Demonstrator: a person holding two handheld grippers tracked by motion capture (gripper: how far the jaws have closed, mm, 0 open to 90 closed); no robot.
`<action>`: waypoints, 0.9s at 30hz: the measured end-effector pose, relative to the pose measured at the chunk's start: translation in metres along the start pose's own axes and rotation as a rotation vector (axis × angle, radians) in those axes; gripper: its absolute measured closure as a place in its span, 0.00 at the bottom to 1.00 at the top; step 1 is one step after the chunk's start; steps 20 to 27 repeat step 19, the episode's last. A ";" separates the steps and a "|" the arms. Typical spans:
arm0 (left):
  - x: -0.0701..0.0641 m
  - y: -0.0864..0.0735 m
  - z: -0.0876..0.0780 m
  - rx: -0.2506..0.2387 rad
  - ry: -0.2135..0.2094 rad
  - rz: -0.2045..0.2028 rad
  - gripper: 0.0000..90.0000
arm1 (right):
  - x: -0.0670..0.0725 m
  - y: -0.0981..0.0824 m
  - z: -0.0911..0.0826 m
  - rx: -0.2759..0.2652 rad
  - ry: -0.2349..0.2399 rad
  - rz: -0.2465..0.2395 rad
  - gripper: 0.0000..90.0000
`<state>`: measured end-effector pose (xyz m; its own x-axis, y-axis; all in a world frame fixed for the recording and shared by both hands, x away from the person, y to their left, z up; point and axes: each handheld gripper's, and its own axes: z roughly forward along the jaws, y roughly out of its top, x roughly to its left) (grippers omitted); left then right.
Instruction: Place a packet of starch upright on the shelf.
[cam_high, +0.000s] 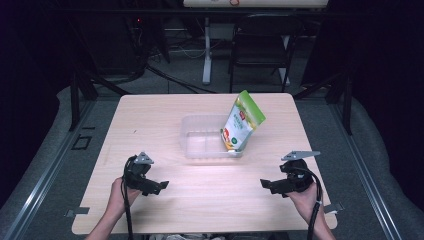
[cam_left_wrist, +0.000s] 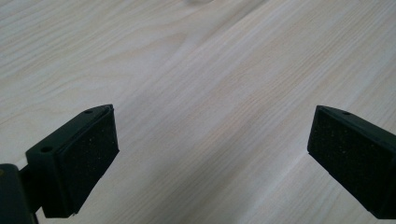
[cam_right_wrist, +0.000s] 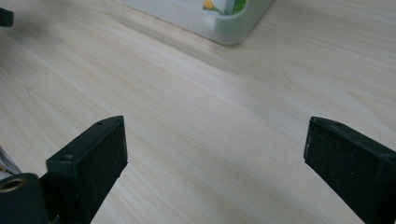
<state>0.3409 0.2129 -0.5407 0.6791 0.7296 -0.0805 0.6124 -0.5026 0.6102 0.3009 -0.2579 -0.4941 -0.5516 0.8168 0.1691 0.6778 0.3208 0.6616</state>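
Note:
A green and white snack pouch (cam_high: 242, 121) stands tilted in the right end of a clear plastic bin (cam_high: 197, 149) at the middle of the wooden table (cam_high: 150, 115). My left gripper (cam_high: 161, 185) rests low at the near left, held by a hand, open with nothing between its jaws (cam_left_wrist: 210, 154). My right gripper (cam_high: 265, 184) sits at the near right, also open and empty (cam_right_wrist: 215, 158). In the right gripper view the bin's near corner (cam_right_wrist: 229, 32) lies ahead of the jaws, with a bit of the pouch (cam_right_wrist: 219, 4) showing inside.
Beyond the table stand a dark chair (cam_high: 260, 45) and a white desk leg (cam_high: 207, 50), with cables on the floor. Metal rails (cam_high: 45, 165) run along both sides of the table. Bare wood lies between the grippers and the bin.

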 end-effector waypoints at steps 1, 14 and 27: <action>0.000 0.000 0.000 -0.003 0.005 0.000 0.02 | -0.001 -0.003 0.001 0.004 -0.004 -0.001 0.06; -0.001 0.001 -0.001 -0.002 -0.006 0.008 0.02 | -0.008 -0.022 0.008 0.053 0.008 0.016 0.08; -0.001 0.001 -0.001 -0.003 -0.006 0.009 0.02 | -0.014 -0.024 0.011 0.054 0.013 0.026 0.09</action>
